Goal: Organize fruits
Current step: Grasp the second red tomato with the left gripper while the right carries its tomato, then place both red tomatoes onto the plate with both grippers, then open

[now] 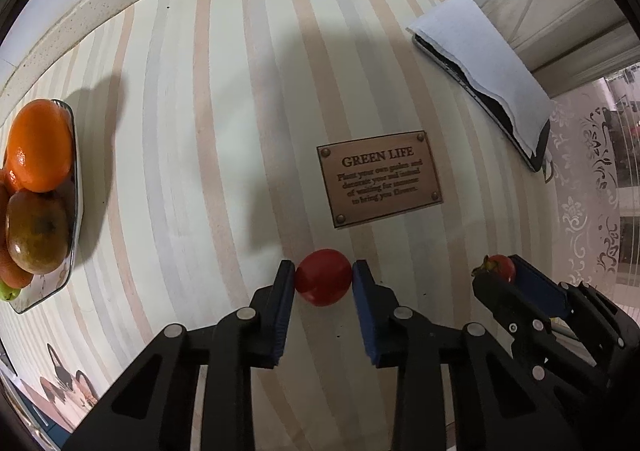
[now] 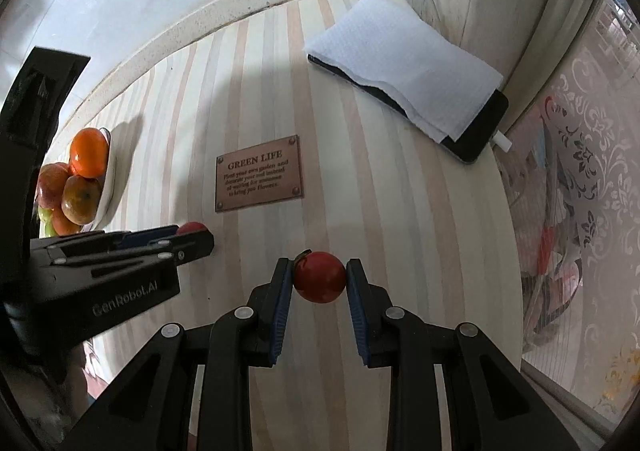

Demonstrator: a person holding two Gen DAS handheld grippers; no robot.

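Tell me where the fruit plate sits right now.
The fruit plate sits at the far left of both views, left of the GREEN LIFE plaque, near the table's back edge and piled with oranges.

The white paper towel point(image 2: 404, 63) hides most of the phone point(image 2: 476, 131) beneath it.

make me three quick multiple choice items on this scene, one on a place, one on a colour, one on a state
1. Where does the fruit plate sit from the left tool?
A. far left
B. far right
C. under the plaque

2. What colour is the fruit in the right tool?
A. green
B. red
C. orange

3. What state is the phone in?
A. partly covered by a paper towel
B. bare
C. held by a tool

Key: 1 A, the plate hugs the left edge; 2 B, the red fruit sits between the pads; 3 A, the towel lies over it.
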